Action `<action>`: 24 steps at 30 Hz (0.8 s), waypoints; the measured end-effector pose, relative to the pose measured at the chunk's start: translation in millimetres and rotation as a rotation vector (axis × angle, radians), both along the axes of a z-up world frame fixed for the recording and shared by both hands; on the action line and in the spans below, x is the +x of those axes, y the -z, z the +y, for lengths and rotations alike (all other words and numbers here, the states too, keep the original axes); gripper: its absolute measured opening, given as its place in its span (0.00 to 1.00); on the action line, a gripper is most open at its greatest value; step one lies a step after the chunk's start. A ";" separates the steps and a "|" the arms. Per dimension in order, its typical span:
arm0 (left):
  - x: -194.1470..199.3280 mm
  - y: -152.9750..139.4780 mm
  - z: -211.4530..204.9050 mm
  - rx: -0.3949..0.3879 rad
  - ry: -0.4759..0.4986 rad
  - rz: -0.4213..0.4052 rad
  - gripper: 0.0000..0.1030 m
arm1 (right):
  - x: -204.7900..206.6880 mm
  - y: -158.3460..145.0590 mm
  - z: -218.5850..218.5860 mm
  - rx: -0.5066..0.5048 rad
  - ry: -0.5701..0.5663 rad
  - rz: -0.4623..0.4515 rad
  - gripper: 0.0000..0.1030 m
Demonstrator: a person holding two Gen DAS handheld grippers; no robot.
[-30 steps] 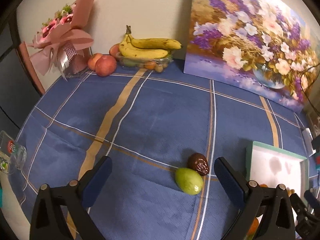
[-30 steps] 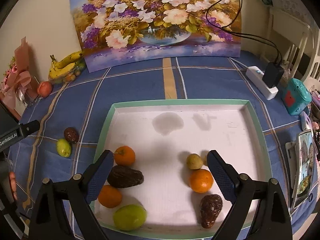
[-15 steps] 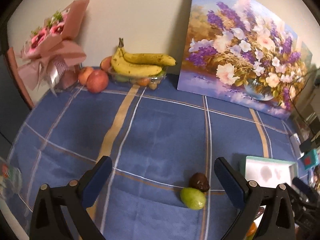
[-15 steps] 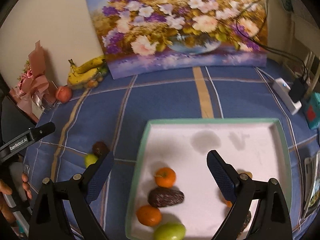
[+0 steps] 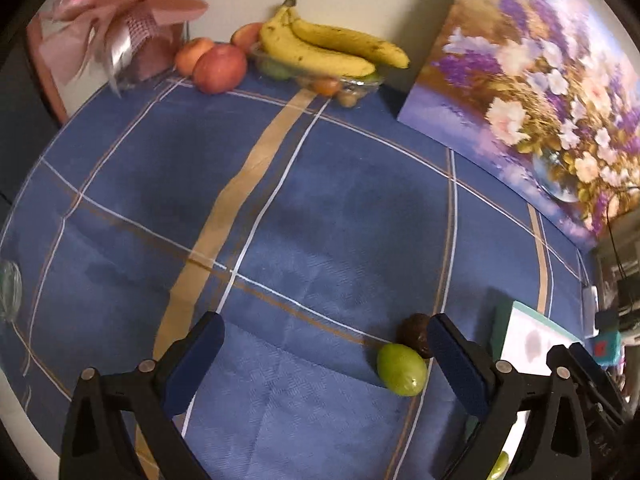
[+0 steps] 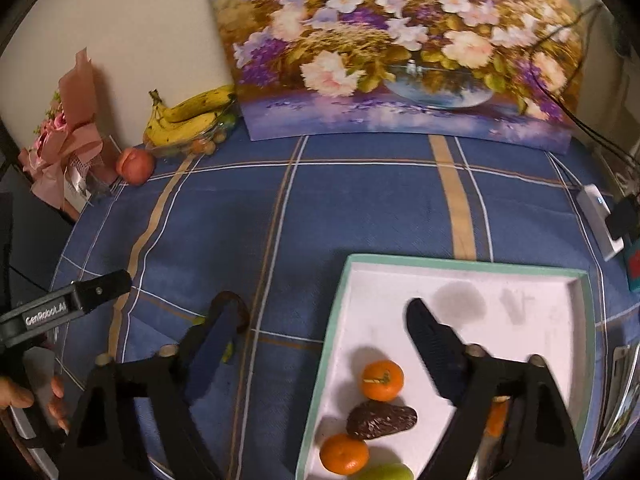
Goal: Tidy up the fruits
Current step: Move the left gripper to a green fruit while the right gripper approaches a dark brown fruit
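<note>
The right gripper stood open with nothing between its jaws, which had just been closing a little. It straddled the rim of the white tray, probably bound for the loose fruit. The left gripper gaped wide and empty. A smooth green fruit touched a wrinkled dark fruit on the blue cloth, just outside the tray holding oranges.

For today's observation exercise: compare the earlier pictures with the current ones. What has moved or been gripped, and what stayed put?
The right gripper swung left, off the tray toward the green fruit and dark fruit on the cloth; its jaws have just been closing, nothing between them. The left gripper drifted, open and empty. No fruit moved.
</note>
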State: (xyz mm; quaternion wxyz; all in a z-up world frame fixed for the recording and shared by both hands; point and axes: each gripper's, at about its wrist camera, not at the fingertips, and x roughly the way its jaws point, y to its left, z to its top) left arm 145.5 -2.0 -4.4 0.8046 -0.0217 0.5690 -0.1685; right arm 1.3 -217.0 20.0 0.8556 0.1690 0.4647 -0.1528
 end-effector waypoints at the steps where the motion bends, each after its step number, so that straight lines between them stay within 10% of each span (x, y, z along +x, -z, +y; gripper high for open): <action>1: -0.9 2.0 -0.3 -0.009 -0.004 0.008 0.99 | 3.6 0.8 0.3 0.002 -0.008 0.002 0.74; 13: -8.6 40.7 -19.8 -0.043 0.015 0.135 0.88 | 20.8 42.0 1.4 0.039 -0.043 0.121 0.51; 24: -30.0 55.0 -61.9 -0.002 0.125 0.159 0.64 | 10.9 42.1 -6.9 0.053 -0.028 0.120 0.51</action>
